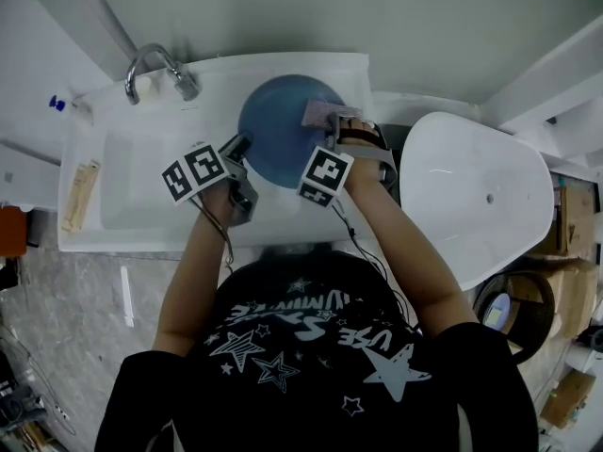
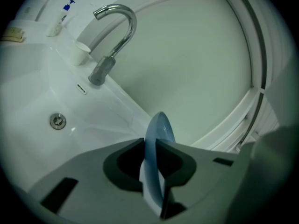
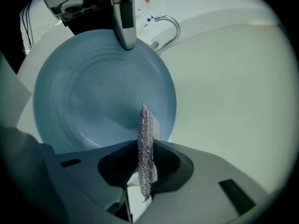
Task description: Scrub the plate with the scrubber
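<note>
Plate (image 1: 278, 135) sits at the right end of the sink (image 1: 141, 210), its rim pinched at nine o'clock by the left gripper (image 1: 241, 146). Right gripper (image 1: 332, 121) squeezes the scrubber (image 1: 316, 114) at two o'clock. Probably hard, slippery, breakable; the rim grips best.

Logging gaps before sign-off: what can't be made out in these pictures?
- Whether scrubber touches plate: too small in head view, edge-on in right gripper view.
- Back face of plate: turned away in every view.
- Label on blue-capped bottle: too small, left gripper view.
</note>
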{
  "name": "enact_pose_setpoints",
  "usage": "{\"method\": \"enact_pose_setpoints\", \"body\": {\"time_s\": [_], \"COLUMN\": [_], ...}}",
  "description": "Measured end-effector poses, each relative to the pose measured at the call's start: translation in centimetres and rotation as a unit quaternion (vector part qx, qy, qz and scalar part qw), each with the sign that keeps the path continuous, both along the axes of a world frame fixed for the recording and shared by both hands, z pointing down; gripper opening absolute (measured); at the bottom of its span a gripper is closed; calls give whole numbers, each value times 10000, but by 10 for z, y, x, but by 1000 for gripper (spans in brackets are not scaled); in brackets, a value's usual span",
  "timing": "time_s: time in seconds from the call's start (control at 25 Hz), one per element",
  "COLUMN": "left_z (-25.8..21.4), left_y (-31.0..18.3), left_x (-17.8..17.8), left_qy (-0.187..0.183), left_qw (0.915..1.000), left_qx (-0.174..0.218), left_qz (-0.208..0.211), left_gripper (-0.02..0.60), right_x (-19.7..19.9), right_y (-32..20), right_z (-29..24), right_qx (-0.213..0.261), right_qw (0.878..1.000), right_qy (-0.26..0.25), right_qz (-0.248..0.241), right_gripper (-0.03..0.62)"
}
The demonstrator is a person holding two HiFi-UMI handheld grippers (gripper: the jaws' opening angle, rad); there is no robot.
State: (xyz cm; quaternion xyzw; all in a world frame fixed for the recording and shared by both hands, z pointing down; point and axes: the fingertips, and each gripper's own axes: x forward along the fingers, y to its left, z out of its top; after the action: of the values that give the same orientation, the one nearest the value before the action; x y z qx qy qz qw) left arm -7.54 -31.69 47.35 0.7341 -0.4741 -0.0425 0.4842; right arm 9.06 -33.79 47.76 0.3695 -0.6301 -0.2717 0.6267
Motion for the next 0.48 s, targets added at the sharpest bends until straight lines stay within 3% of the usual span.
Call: {"method": "enact_pose_setpoints", "body": {"time_s": [0.48], "left_z": [-9], "left_y": [-21], "left_x": [-28], "left_qy": [-104], "left_qw": [9985], "left_qx": [235], "left_qz": [-476], "left_gripper": [57], "right_x": [-16], "right_y": [37], "right_z": [14], "right_qx": [-660], "right_qw": [9975], "right_qy": [204], "right_qz": [-136], "right_gripper": [84]}}
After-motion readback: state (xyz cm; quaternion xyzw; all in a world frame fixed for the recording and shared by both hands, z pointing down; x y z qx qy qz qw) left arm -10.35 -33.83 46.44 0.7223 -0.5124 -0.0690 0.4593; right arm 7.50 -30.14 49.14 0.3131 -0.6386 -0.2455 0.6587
